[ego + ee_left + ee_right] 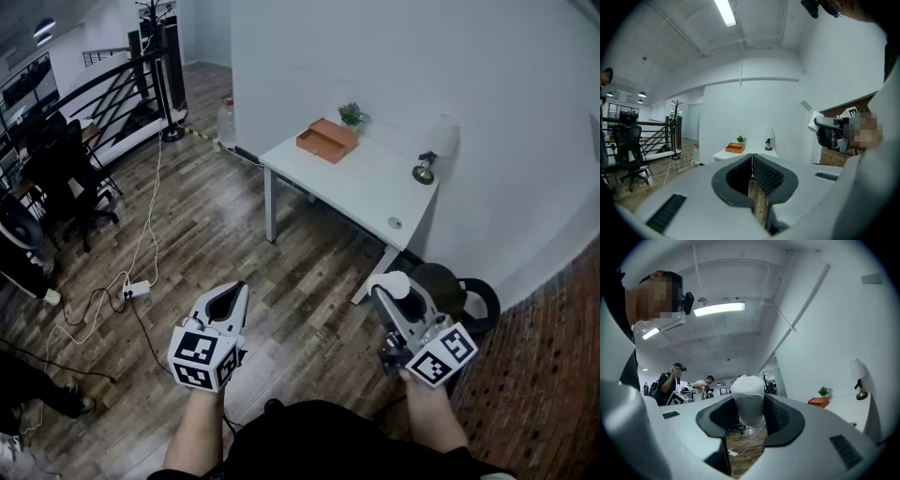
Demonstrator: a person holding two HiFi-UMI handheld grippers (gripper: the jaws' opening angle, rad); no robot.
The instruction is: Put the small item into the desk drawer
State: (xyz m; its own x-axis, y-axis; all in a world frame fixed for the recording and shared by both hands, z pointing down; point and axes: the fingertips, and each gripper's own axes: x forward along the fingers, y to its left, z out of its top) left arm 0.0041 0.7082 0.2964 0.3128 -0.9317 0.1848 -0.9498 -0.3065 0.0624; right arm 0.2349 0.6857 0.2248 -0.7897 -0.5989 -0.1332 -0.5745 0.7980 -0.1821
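My right gripper (394, 287) is shut on a small white rounded item (397, 283), which stands up between the jaws in the right gripper view (747, 401). My left gripper (228, 298) is shut and holds nothing; its jaws meet in the left gripper view (752, 165). Both are held over the wooden floor, well short of the white desk (361, 187) by the wall. The desk also shows far off in the left gripper view (747, 152). No drawer front is visible from here.
On the desk sit an orange box (326, 141), a small potted plant (352, 114), a small lamp (427, 167) and a small round thing (395, 223). A dark round object (457, 291) lies by the desk leg. Cables and a power strip (137, 290) cross the floor left; office chairs (66, 178) and people stand beyond.
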